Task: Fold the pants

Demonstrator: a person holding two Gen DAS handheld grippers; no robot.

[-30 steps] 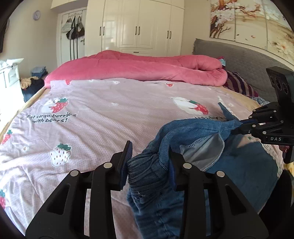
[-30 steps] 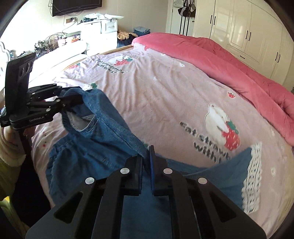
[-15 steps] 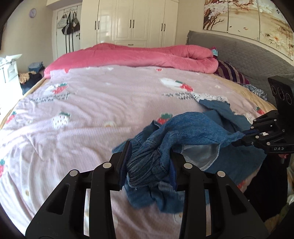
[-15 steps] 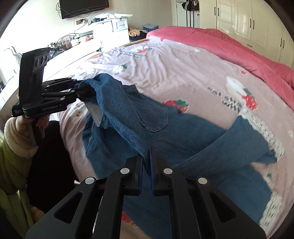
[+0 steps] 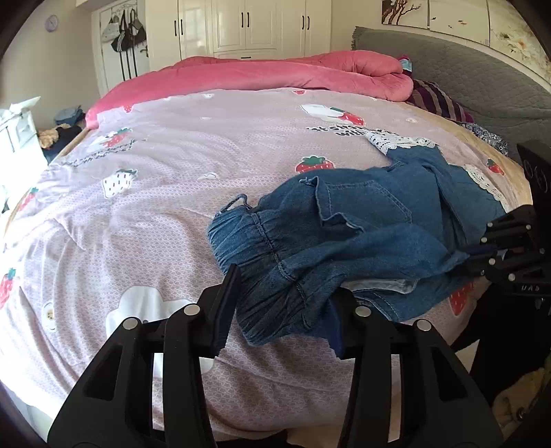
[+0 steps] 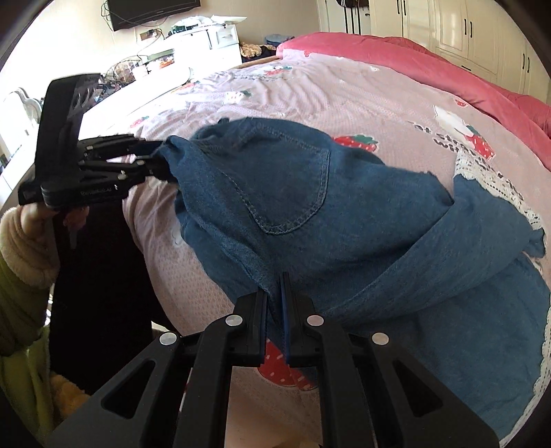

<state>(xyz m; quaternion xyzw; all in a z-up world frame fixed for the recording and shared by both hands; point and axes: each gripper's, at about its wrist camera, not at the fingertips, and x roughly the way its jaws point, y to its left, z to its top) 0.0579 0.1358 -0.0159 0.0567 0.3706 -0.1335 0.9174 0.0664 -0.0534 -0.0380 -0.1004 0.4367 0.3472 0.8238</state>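
Blue denim pants [image 5: 361,220] with white lace hems lie crumpled on the pink strawberry bedsheet [image 5: 172,206], near the bed's front edge. My left gripper [image 5: 282,293] holds the gathered elastic waistband. Its jaws are opening, and the bunched cloth still fills the gap between them. In the right wrist view the pants [image 6: 292,206] stretch from the left gripper [image 6: 158,162] to my right gripper [image 6: 273,289], which is shut on a thin denim edge. The right gripper [image 5: 477,256] shows at the right of the left wrist view, pinching the cloth.
A red duvet [image 5: 275,72] is heaped along the far side of the bed. A grey headboard [image 5: 482,86] and striped pillow [image 5: 437,100] stand at the right, with white wardrobes [image 5: 258,27] behind. A person's sleeve [image 6: 24,241] holds the left gripper.
Both grippers came down and back toward the bed's front edge, dragging the pants with them. The pants now rest spread on the sheet. The left jaws stand wider apart.
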